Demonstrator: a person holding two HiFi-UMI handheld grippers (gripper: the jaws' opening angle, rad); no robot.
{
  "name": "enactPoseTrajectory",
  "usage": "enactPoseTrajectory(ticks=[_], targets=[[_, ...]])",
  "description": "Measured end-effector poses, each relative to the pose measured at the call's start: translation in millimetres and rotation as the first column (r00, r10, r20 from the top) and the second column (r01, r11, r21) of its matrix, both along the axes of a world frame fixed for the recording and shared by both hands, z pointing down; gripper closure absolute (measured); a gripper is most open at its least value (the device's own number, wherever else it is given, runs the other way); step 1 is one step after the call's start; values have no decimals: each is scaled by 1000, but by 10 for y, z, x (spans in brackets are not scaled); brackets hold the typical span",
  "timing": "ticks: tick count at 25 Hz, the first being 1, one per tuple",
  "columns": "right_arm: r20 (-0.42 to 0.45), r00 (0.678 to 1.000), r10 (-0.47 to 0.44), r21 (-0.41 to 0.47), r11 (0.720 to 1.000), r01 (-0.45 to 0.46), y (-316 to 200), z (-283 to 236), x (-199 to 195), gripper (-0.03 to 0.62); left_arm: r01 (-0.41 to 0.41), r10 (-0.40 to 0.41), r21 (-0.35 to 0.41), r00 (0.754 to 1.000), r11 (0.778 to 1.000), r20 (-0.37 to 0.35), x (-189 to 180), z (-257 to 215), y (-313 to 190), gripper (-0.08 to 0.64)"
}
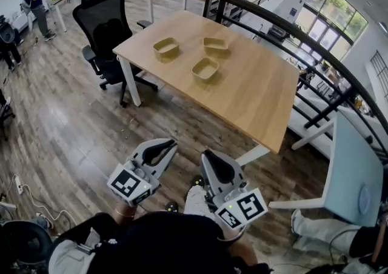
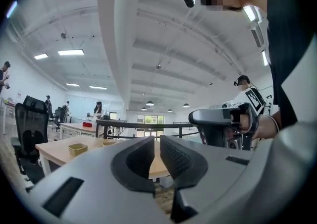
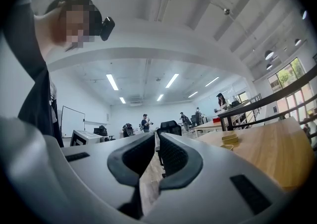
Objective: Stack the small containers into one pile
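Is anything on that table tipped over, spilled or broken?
Nothing stands out. The left container, the right container and the near container all sit upright and apart on the wooden table, with no spill. The left gripper and right gripper are short of the table, jaws shut and empty.

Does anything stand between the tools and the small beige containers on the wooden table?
Nothing visible. The left tool and right tool are over the floor, short of the light wooden table; the small beige rectangular containers sit apart on it.
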State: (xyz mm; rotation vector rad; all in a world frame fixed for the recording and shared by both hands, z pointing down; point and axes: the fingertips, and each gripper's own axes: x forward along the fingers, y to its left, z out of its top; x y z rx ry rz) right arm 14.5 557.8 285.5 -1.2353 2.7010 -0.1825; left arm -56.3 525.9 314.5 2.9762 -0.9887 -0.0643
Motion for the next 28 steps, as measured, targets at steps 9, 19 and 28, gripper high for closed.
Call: enactPoseTrajectory(ticks=[9, 19, 28], targets=[[21, 987, -161, 31, 987, 160, -784, 13, -127, 558, 173, -172, 1, 983, 985, 61, -255, 36, -568, 526], [27, 950, -311, 37, 950, 310, -1738, 35, 58, 558, 278, -278, 14, 958, 960, 75, 26, -60, -1346, 526], [44, 903, -426, 40, 904, 425, -2217, 80, 101, 558, 375, -372, 13, 915, 927, 158, 99, -52, -1817, 526]])
